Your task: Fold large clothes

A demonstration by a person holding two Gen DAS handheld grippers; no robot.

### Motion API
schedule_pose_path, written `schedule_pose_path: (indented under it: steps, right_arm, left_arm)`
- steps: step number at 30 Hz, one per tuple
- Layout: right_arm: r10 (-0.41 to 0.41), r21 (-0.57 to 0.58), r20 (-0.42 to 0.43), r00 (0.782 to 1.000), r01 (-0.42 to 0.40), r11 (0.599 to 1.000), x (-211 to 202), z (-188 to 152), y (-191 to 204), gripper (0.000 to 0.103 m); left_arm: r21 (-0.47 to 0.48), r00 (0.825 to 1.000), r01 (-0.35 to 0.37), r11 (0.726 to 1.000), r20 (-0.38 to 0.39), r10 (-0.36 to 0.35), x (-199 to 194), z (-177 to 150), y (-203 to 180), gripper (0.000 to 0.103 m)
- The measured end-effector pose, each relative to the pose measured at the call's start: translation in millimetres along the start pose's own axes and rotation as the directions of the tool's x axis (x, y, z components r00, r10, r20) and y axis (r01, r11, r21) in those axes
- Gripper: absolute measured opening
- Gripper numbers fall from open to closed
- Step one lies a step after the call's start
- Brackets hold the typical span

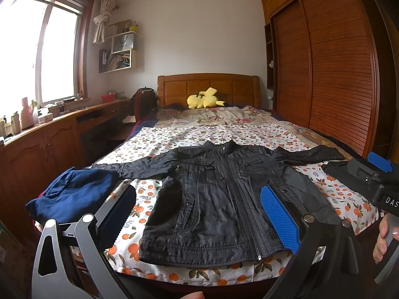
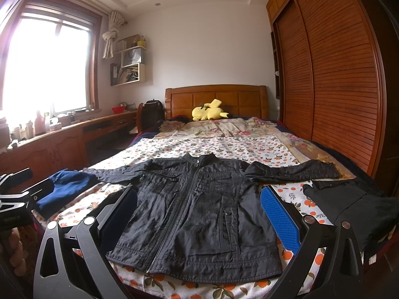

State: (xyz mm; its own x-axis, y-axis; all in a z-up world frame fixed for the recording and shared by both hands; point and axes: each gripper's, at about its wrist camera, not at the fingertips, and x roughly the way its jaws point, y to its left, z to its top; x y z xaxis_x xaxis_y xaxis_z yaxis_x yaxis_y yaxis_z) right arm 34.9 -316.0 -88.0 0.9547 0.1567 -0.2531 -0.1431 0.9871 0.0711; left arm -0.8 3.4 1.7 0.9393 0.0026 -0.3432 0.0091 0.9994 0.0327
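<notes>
- Two grippers are hovering at the foot of the bed [image 1: 174, 134], and I am starting with the left wrist view: the left gripper [image 1: 197, 214] is holding its jaws wide apart, gripping nothing, above the lower half of the black jacket [image 1: 219, 199].
- The jacket is lying flat and zipped on the orange-print sheet [image 1: 139, 209], collar toward the headboard, both sleeves spread out sideways.
- In this view the right gripper [image 1: 374, 167] is showing at the right edge, held by a hand [image 1: 382, 236]; its jaws are also standing apart.
- Moving to the right wrist view: the right gripper [image 2: 199, 214] is likewise gaping, empty, over the jacket [image 2: 199, 211] hem.
- I am judging the fold as not yet begun; for a clean first fold I would be pinching each sleeve near its cuff, lifting only a single layer, and carrying it across the chest without dragging the body.
- Counting clothes: one black jacket, one blue garment [image 2: 64, 186] at the left, one dark garment [image 2: 354, 206] at the right.
- One yellow plush toy [image 2: 209, 112] is resting by the headboard.
</notes>
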Motion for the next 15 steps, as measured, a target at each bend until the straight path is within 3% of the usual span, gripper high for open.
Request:
schedule_pose_path:
  steps: [15]
  right_arm:
    - [0.019, -0.009, -0.016, 1.0, -0.019, 1.0, 15, -1, -1, 0.096]
  left_arm:
    - [0.005, 0.999, -0.02, 1.0, -0.043, 0.02, 24, -6, 5, 0.101]
